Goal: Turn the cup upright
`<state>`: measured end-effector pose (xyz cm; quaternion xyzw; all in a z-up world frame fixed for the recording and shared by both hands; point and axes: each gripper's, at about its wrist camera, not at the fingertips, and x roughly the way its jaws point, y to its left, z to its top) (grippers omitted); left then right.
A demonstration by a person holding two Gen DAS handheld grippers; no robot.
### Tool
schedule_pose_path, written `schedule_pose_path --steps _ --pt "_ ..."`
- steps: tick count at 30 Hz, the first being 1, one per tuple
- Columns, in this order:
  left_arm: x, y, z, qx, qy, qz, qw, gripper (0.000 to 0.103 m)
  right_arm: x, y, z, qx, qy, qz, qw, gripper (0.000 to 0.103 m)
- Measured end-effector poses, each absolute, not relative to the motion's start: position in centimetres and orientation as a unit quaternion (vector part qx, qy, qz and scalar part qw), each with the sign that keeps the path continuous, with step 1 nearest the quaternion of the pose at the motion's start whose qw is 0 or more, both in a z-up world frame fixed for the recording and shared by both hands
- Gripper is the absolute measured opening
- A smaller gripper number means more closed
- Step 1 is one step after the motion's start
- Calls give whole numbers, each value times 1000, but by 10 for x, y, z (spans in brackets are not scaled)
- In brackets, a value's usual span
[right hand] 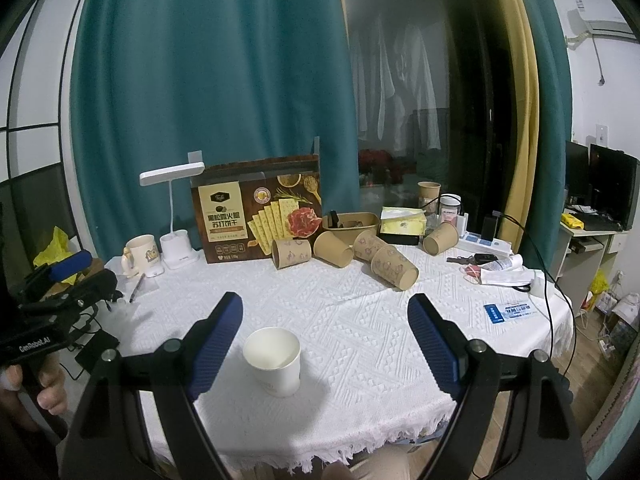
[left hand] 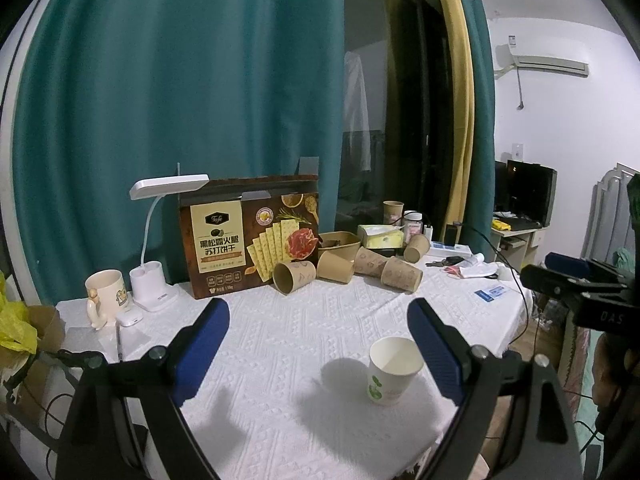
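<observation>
White textured cloth covers the table (right hand: 360, 320). Left to right along the back edge, right wrist view: cream mug (right hand: 140, 254) at 10 o'clock, white desk lamp (right hand: 176, 216) beside it, a pen (right hand: 137, 282) lying just in front. Brown cracker box (right hand: 256, 216) stands upright at 11 to 12 o'clock. Row of brown paper cups on their sides in front of it and to its right: first one (right hand: 291, 253) touching the box base, more (right hand: 394, 266) bunched toward 1 o'clock. Brown bowl (right hand: 351, 222) and tissue box (right hand: 402, 220) behind them. Keys, small bottle, papers at 2 o'clock; blue card (right hand: 509, 312) lies near the right edge.

White paper cup (right hand: 274, 360) stands upright, mouth up, on the near part of the table, well apart from the brown cups. In the right wrist view it sits at 7 o'clock, just beside the left finger (right hand: 216, 344) of the right claw (right hand: 326, 308); contact not clear. Right claw spread wide, nothing between its pads.

Left wrist view: same cup (left hand: 394, 370) at 5 o'clock, close against the right finger (left hand: 436, 344) of the left claw (left hand: 318, 312); touching or not, cannot tell. Left claw also wide apart, gripping nothing. Bare cloth between both claws and the back row, nothing blocking. A hand (right hand: 24, 384) holds the left claw's handle at far left of the right wrist view.
</observation>
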<state>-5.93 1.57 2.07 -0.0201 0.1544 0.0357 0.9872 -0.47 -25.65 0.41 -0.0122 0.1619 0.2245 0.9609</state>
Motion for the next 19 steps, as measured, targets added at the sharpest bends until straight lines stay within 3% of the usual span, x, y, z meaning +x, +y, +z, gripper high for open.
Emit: schedule_pose_path --steps 19 --pt "-59 17 21 -21 158 31 987 91 -5 -255 5 -12 164 224 961 83"
